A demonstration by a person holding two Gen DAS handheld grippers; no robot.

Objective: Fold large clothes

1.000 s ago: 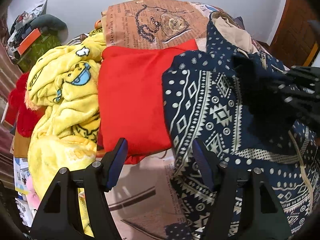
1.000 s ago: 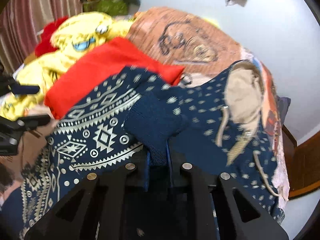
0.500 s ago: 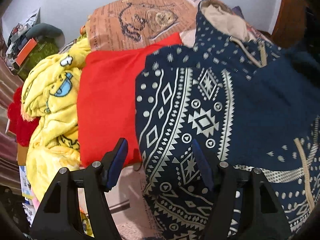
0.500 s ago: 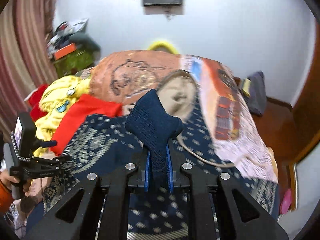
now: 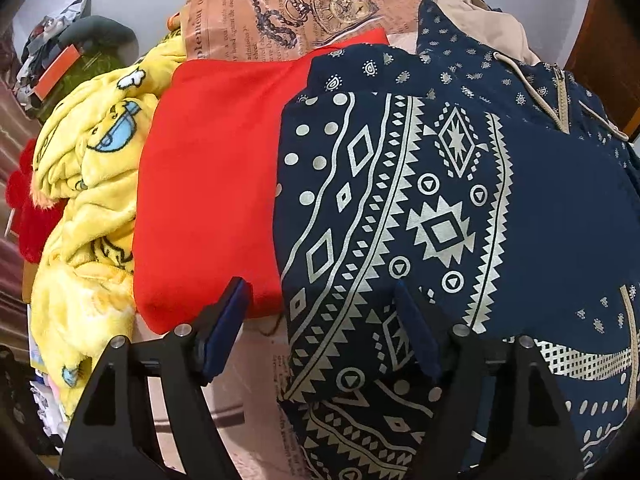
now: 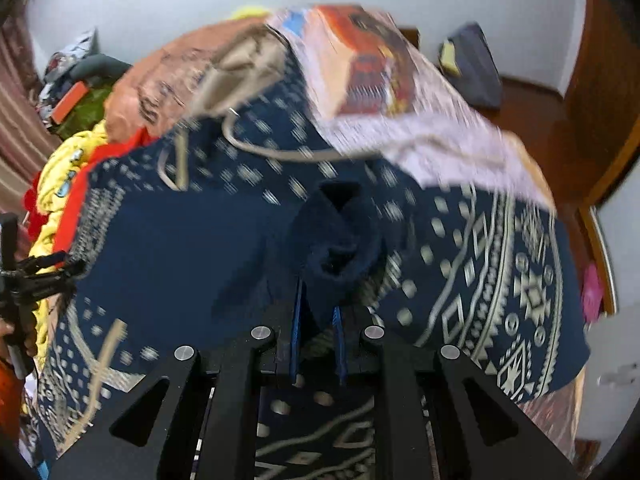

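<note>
A navy hooded sweatshirt with cream geometric print (image 5: 420,208) lies spread on a bed, mid-fold. The left hand-held gripper (image 5: 320,328), jaws just widened and holding nothing, straddles the garment's left edge, a folded red cloth (image 5: 208,200) and yellow cartoon-print fleece blanket (image 5: 88,184) further to its left. The right hand-held gripper (image 6: 316,344), clamped on the ribbed navy sleeve cuff (image 6: 336,248), carries it across the body. Next, probably, laying the sleeve flat. Only the right view shows the cuff and the wooden floor (image 6: 532,116); only the left shows the hem crisply.
</note>
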